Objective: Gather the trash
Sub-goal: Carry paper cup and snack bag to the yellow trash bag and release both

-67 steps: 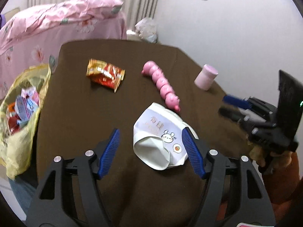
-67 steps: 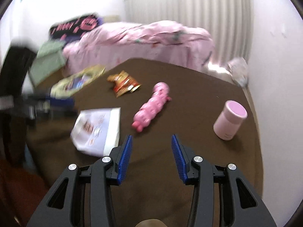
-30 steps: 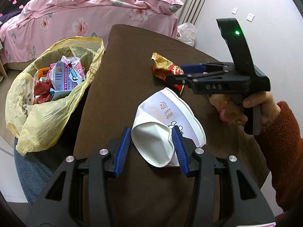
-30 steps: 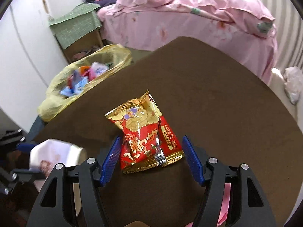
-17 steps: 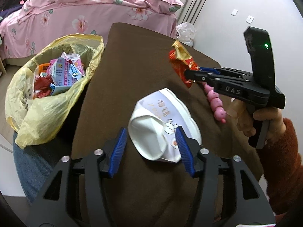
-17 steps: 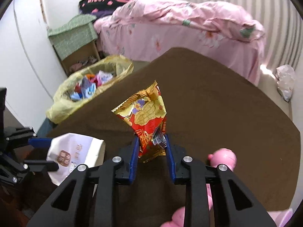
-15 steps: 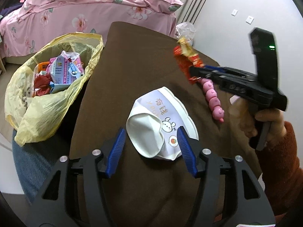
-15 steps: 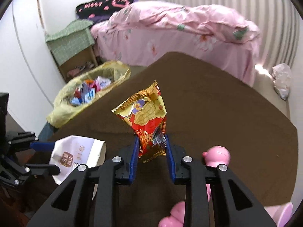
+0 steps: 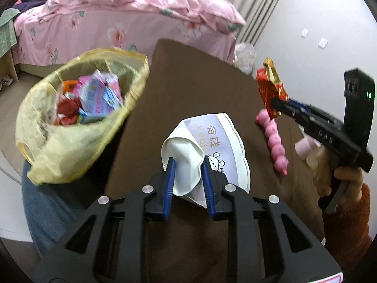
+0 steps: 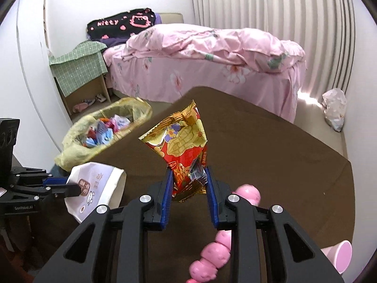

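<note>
1. The left gripper (image 9: 187, 173) has just been closing, and its pads now pinch a folded flap of the white bag (image 9: 213, 139), which lies on the brown table (image 9: 188, 75). The hold is on one loose layer only, so I judge the flap may slide out or the bag may unfold and drag when lifted.
2. The right gripper (image 10: 188, 184) pinches the red snack wrapper (image 10: 182, 146) by its lower end, held clear above the table. The foil is slick and top-heavy; a quick swing could let it slip free.
3. The yellow trash bag (image 9: 77, 122) hangs off the table's left edge, its mouth open but limp and already fairly full. A drop near its rim may land on the floor.
4. The pink toy (image 9: 274, 141) and pink cup (image 10: 337, 258) sit near the right gripper; a low sweep could knock them.
5. The table between wrapper and trash bag is bare, but both grippers head the same way and could cross.
</note>
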`<state>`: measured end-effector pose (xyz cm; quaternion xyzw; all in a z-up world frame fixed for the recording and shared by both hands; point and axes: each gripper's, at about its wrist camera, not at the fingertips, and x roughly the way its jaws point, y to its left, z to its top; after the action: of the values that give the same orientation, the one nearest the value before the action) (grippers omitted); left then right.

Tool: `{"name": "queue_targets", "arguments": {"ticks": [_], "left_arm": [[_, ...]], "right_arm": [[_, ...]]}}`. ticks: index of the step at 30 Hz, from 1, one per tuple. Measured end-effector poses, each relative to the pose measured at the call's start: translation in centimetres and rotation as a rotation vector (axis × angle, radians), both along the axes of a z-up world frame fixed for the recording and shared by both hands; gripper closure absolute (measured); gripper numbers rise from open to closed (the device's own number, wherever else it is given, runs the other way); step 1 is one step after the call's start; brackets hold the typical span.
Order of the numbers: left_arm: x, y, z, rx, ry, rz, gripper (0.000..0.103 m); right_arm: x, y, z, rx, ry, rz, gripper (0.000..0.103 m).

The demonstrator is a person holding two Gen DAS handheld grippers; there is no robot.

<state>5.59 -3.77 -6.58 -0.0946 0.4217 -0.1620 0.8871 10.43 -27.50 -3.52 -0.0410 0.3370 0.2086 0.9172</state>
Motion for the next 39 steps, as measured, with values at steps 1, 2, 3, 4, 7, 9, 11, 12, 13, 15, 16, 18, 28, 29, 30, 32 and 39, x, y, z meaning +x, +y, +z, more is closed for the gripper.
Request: {"name": "queue_targets", "arguments": {"ticks": [1,2,3,4,7,9,11,12,13,15,16,18,28,29,30,32,39], "left_arm": [[0.1,0.5,0.5,0.001,-0.018,0.012,0.081],[0.2,1.0,1.0,0.008,-0.039,0.028,0.081],[0.5,2.0,1.9,0.027,-0.082,0.067,0.081],[0.8,2.8,2.5,0.044,-0.107,0.100,0.081],[2.8,5.9,3.8,0.170,-0.187,0.255,0.081],[5.0,8.2,3.4,0.255,-0.187,0.352,0.081],[6.8,9.7,2.4,0.258,-0.149,0.382,0.081],[7.7,10.4,1.6,0.250,-0.118,0.393,0.081],[8.7,11.0,0.7,0.250,-0.081,0.406,0.081],[10.0,11.7,-0.9,0.246,-0.026,0.420,0.081],[10.6,11.9,-1.7,0.246,-0.004,0.422,0.082],[11.4,12.0,-2.8,0.251,0.019,0.409,0.082],[12.6,13.3,-5.2,0.168,0.027,0.394,0.082],[12.7,13.4,-5.3,0.158,0.028,0.394,0.082],[12.6,13.6,-5.4,0.139,0.030,0.397,0.082],[12.6,13.9,-5.2,0.112,0.031,0.401,0.082],[11.2,14.0,-3.2,0.072,-0.022,0.418,0.065]], "right_arm": [[0.1,0.5,0.3,0.004,-0.008,0.008,0.077],[0.3,0.9,0.6,0.010,-0.013,0.016,0.077],[0.6,1.4,1.0,0.016,-0.014,0.025,0.077],[1.1,2.1,1.4,0.024,-0.014,0.036,0.078],[2.9,4.5,2.5,0.057,-0.015,0.088,0.077],[4.4,6.4,2.7,0.075,-0.001,0.123,0.078],[6.5,8.7,2.4,0.090,0.031,0.162,0.078],[7.8,10.0,2.1,0.103,0.058,0.185,0.077],[8.8,11.0,1.7,0.110,0.080,0.202,0.077],[10.7,13.2,0.7,0.108,0.126,0.240,0.077],[11.8,14.7,-0.1,0.096,0.156,0.266,0.077],[13.5,16.8,-1.5,0.065,0.200,0.304,0.077],[17.0,21.3,-6.6,-0.073,0.292,0.320,0.077],[17.1,21.4,-6.7,-0.078,0.289,0.319,0.077],[17.0,21.4,-6.7,-0.078,0.283,0.317,0.076],[16.5,20.8,-6.5,-0.065,0.272,0.317,0.074],[15.2,20.2,-5.5,-0.034,0.221,0.330,0.058]]}}
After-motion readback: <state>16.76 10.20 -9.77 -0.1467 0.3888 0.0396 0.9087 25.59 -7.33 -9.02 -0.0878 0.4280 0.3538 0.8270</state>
